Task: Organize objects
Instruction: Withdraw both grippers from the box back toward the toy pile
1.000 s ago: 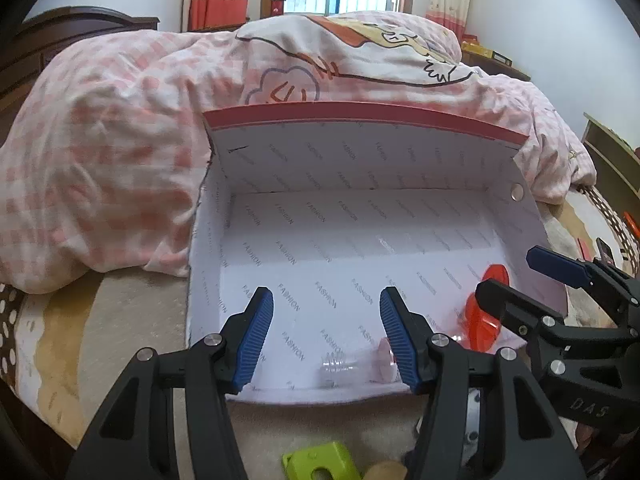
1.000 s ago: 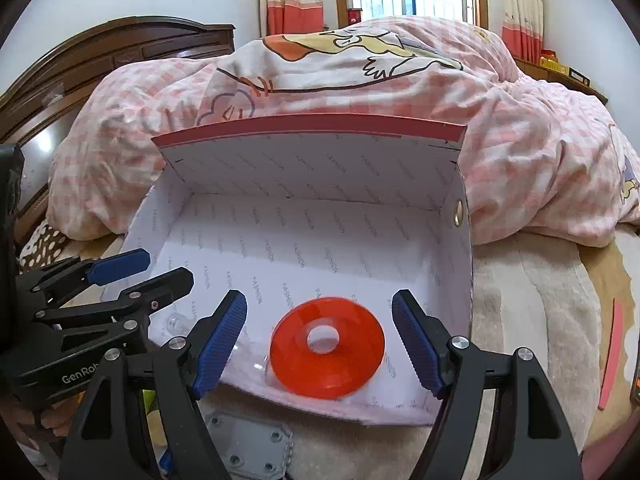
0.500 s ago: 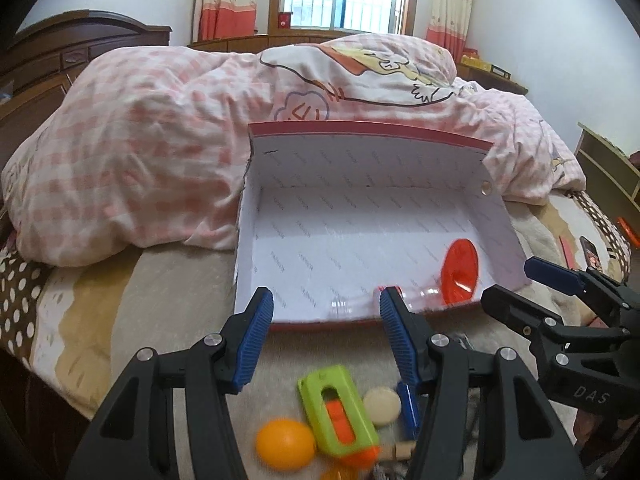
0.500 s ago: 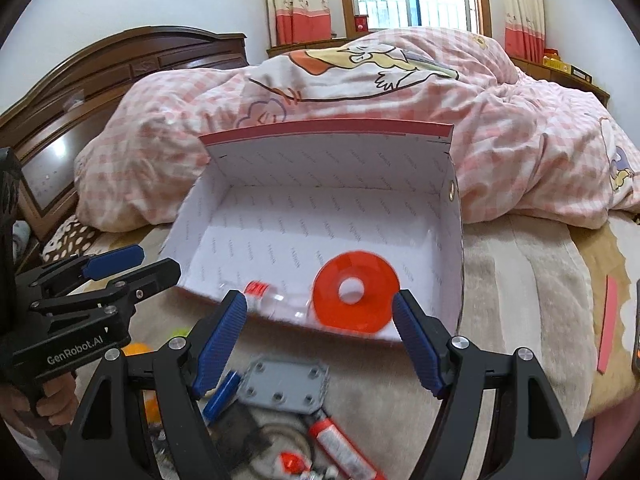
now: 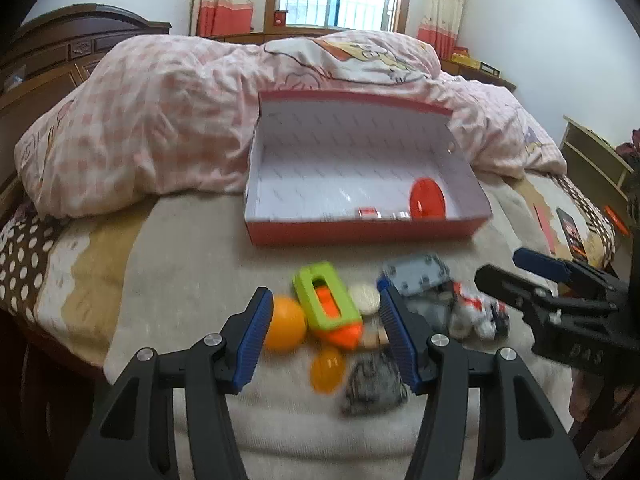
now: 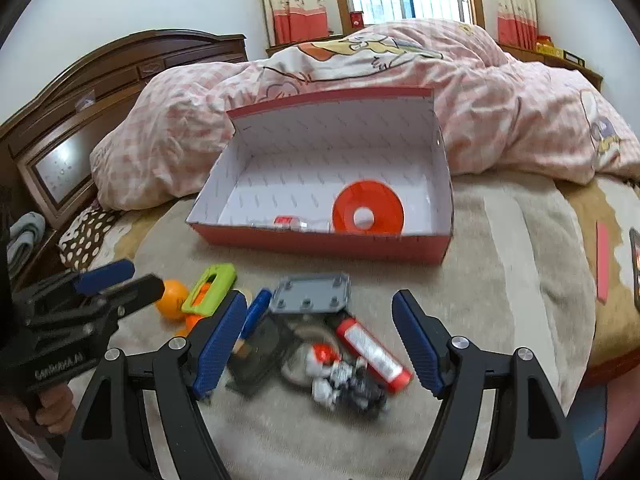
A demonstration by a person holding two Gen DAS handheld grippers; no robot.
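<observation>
Nothing is held at this moment: the left gripper is spread with nothing between its pads, and the right gripper is likewise spread and empty. Both are poised above the loose pile on the bed, so a fresh pick is judged to be the step in hand. The red box is set at the foot of the quilt, well behind the pile, and an orange disc and a small clear bottle are already lodged in it by the near wall.

For the next move, one item has to be singled out, bracketed by the pads and pinched; the pieces are crowded and touching, so a clean approach is called for.

From the left wrist, an orange ball, a green toy, a pale round piece and a small orange egg are seen between or just below the pads. From the right wrist, a grey plate, a red tube, a blue stick and a small figure are shown instead; the egg is not made out there.
</observation>
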